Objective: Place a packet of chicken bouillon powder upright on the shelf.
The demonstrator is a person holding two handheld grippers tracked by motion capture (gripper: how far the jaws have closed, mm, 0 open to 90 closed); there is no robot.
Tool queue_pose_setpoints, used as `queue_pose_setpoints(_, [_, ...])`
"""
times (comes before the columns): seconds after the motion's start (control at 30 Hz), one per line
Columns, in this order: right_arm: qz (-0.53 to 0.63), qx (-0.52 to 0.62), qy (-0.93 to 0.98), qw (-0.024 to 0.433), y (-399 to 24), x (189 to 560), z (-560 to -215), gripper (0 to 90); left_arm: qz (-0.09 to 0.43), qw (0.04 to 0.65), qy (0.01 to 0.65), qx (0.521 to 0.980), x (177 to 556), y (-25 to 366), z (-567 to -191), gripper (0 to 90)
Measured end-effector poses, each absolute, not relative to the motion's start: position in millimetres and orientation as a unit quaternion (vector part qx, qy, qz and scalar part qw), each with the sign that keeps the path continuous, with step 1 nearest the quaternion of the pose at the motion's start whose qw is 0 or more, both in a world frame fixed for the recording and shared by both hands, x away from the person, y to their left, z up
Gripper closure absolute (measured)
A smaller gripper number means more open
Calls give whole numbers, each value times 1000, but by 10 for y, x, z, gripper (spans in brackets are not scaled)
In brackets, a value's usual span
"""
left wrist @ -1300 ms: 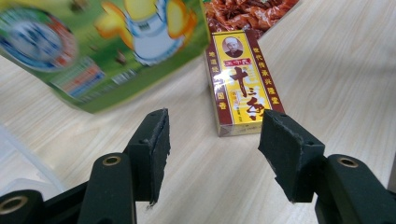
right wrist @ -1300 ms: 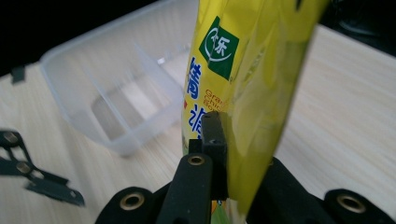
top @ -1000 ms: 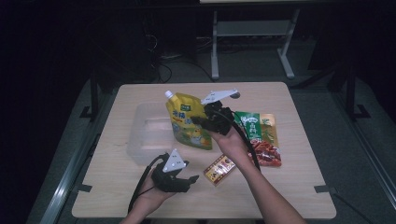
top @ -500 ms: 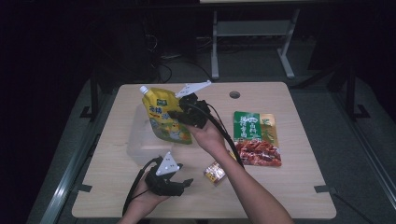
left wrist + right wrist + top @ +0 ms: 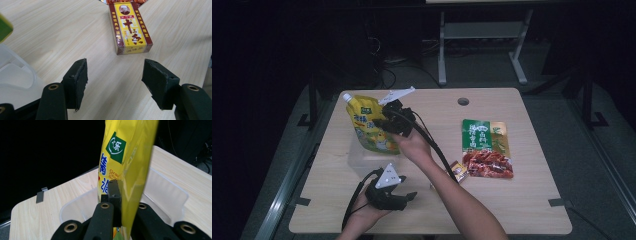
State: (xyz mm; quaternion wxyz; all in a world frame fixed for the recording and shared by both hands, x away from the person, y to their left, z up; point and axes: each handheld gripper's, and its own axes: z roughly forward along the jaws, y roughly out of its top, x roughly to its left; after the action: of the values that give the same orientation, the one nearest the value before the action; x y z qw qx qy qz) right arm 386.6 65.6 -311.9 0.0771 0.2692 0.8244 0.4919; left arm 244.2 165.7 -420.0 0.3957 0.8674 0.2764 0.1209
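- Two grippers are mine in the high view: my right gripper (image 5: 379, 125) is clamped on the yellow spouted pouch (image 5: 368, 125), holding it upright over the clear plastic tub (image 5: 357, 161) toward the left edge of the table (image 5: 532, 200); my left gripper (image 5: 409, 196) sits near the table's front edge, jaws apart with nothing between them; a small red-and-yellow box (image 5: 458, 170) lies just beside my right forearm, and a green-and-red snack bag (image 5: 486, 148) lies flat toward the right edge
- In the left gripper view, my left gripper (image 5: 115, 77) has just been opening, its jaws spread wide over bare wood with nothing gripped; the box (image 5: 130, 27) lies flat just beyond them, and the tub's white corner (image 5: 15, 80) shows at the left
- In the right gripper view, my right gripper (image 5: 123, 202) pinches the pouch (image 5: 125, 157) at its side, the pouch hanging upright above the tub (image 5: 165, 195), whose rim lies close to the table's corner
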Motion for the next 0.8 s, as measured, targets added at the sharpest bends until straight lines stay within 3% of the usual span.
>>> queue_pose_setpoints(0.8, [483,293,822,69,889,3883,-3533,897,122,391,279,869,2416,1750,-4211,363])
